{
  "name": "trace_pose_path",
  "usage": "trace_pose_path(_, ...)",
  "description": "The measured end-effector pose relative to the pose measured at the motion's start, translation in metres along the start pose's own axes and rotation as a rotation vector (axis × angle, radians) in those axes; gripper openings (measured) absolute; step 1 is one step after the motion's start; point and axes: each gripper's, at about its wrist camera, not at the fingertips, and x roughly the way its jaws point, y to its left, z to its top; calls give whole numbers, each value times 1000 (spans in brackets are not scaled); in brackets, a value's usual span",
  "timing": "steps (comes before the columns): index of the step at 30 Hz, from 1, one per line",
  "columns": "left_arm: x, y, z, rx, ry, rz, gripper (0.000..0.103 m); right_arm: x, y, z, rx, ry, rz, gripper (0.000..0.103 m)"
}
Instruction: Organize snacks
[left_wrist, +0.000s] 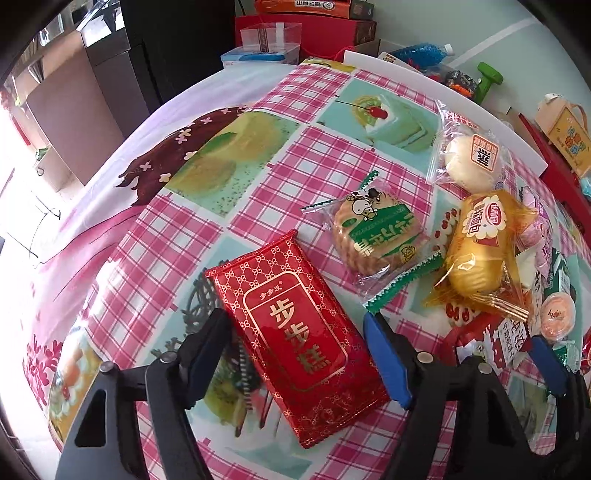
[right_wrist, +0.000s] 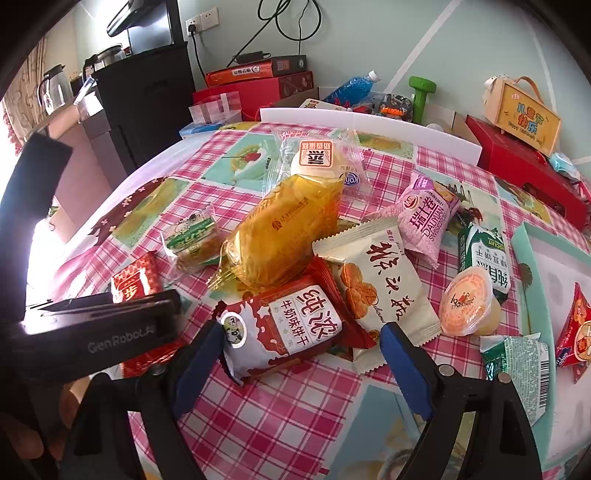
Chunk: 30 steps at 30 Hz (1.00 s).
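Snacks lie heaped on the plaid tablecloth (left_wrist: 303, 155). I read 步步糕 on the red packet (left_wrist: 299, 339) lying between my left gripper (left_wrist: 295, 358) fingers, spread wide, apparently untouched. My right gripper (right_wrist: 299, 365), also wide open, straddles the 牛奶味饼干 biscuit packet (right_wrist: 280, 328); contact unclear. GenRobot marks the left gripper's body.

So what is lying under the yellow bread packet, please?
The yellow bread packet rests partly on the red milk biscuit packet and the cream cracker packet. Anything else beneath it is covered.
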Motion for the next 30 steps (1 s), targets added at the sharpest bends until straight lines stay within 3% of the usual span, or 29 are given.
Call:
trace_pose_path(3, -3, 5, -1, -2, -7, 5, 63, 0, -1, 0, 1, 0, 5, 89)
trace_pose_path(6, -3, 11, -1, -2, -15, 5, 60, 0, 1, -1, -6, 1, 8, 89)
trace_pose_path(24, -5, 11, -2, 14, -19, -3, 58, 5, 8, -4, -36, 2, 12, 89)
trace_pose_path(30, -6, 11, -3, 18, -20, -1, 58, 4, 5, -4, -15, -3, 19, 75)
